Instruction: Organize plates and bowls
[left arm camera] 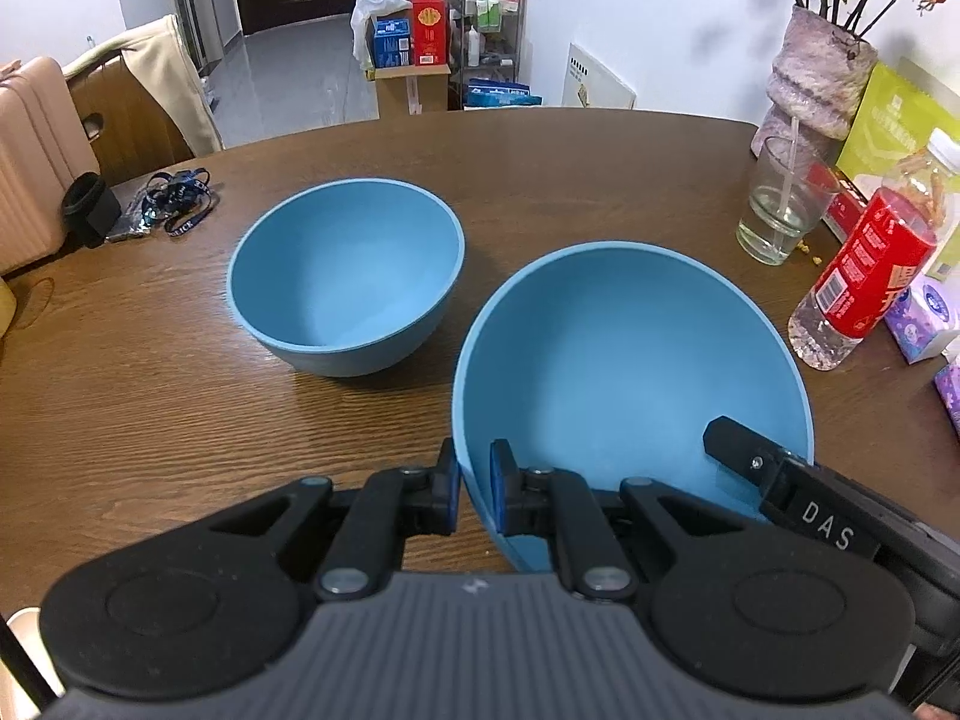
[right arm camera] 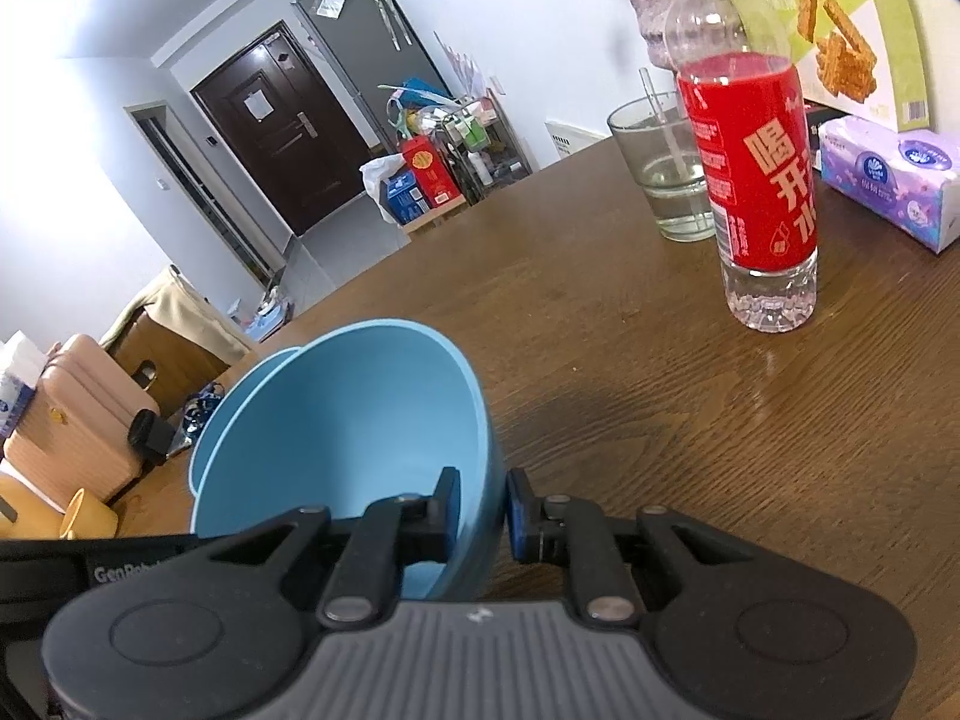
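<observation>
Two light blue bowls are on view above a brown wooden table (left arm camera: 150,390). The far bowl (left arm camera: 348,276) stands upright on the table at centre left. The near bowl (left arm camera: 630,360) is tilted and held by both grippers. My left gripper (left arm camera: 474,468) is shut on its near left rim, one pad inside and one outside. My right gripper (right arm camera: 483,498) is shut on the opposite rim of this bowl (right arm camera: 336,420); one of its fingers (left arm camera: 750,456) shows inside the bowl. Behind the held bowl, only the rim of the far bowl (right arm camera: 282,357) peeks out.
Along the table's right side stand a glass with a straw (left arm camera: 780,210), a red-labelled water bottle (left arm camera: 864,276), a vase of flowers (left arm camera: 810,78) and tissue packs (right arm camera: 888,180). A blue lanyard (left arm camera: 180,204) and a black strap (left arm camera: 90,207) lie at the far left.
</observation>
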Motion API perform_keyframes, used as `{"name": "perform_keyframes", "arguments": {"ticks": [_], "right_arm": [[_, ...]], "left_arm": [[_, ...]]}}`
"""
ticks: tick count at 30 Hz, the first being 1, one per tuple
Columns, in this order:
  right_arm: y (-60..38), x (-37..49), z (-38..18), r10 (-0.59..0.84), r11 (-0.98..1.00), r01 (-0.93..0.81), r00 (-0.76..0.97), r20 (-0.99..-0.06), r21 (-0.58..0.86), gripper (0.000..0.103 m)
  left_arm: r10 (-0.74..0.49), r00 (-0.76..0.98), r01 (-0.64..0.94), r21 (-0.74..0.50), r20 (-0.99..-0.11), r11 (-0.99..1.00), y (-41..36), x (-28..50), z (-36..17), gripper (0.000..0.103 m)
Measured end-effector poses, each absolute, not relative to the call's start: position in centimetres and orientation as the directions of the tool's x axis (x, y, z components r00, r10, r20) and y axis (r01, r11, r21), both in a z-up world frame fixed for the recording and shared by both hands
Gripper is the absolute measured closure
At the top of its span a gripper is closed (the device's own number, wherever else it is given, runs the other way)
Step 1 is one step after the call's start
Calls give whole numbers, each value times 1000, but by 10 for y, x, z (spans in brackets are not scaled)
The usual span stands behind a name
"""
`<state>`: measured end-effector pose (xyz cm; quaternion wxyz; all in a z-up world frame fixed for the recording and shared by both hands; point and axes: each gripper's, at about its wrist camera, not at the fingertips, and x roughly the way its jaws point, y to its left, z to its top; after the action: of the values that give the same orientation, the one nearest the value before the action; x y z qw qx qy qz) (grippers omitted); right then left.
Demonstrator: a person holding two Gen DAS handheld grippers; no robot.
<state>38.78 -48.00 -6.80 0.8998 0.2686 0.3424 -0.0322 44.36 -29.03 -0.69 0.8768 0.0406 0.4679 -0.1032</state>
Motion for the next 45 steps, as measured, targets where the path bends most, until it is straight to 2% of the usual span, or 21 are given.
{"name": "perform_keyframes", "arguments": {"ticks": [23,45], "right_arm": [[-445,339,-8,106,896,195,776,-621,398,89],[-405,289,21,122,925,143,767,-630,353,90]], "left_arm": [[-149,600,208,-26,-786,978,-259,384,39,92],[-136,618,167,-39,-775,985,-220,328,62,92]]}}
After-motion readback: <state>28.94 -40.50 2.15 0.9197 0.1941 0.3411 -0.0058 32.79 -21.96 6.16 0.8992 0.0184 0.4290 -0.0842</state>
